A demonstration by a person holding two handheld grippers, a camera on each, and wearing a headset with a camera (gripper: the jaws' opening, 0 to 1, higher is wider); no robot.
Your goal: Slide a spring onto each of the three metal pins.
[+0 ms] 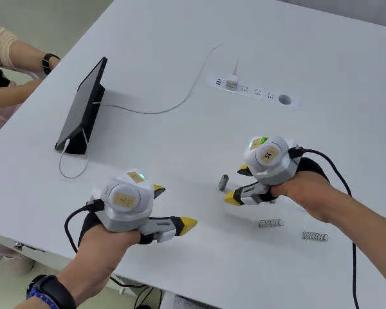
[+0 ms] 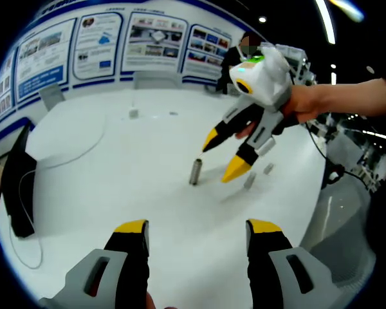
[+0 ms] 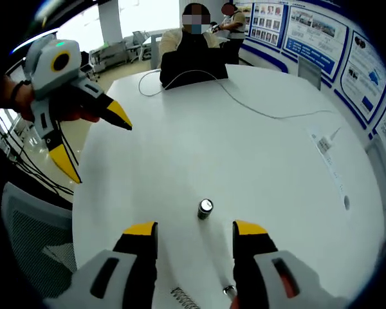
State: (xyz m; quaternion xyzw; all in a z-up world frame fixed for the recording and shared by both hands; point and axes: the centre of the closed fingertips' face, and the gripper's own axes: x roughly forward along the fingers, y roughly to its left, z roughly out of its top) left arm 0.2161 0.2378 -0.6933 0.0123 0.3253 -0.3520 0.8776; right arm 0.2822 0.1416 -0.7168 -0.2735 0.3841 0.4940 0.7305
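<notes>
Head view: we held the left tool (image 1: pixel 174 206) spread and empty at 7 o'clock. The right tool (image 1: pixel 237 184) was spread, with the upright pin (image 1: pixel 223 182) at its 9. One spring (image 1: pixel 270 223) and a second spring (image 1: pixel 315 236) lay on the surface (image 1: pixel 180 58) at its 5.
Left gripper view: the pin stood at 12.
Right gripper view: the pin was just ahead of the spread jaws.

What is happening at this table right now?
A person holds a gripper in each hand over a white table. The left gripper and the right gripper are both open and hold nothing. The right gripper hovers close to an upright metal pin. A spring and a second spring lie loose on the table nearby.
</notes>
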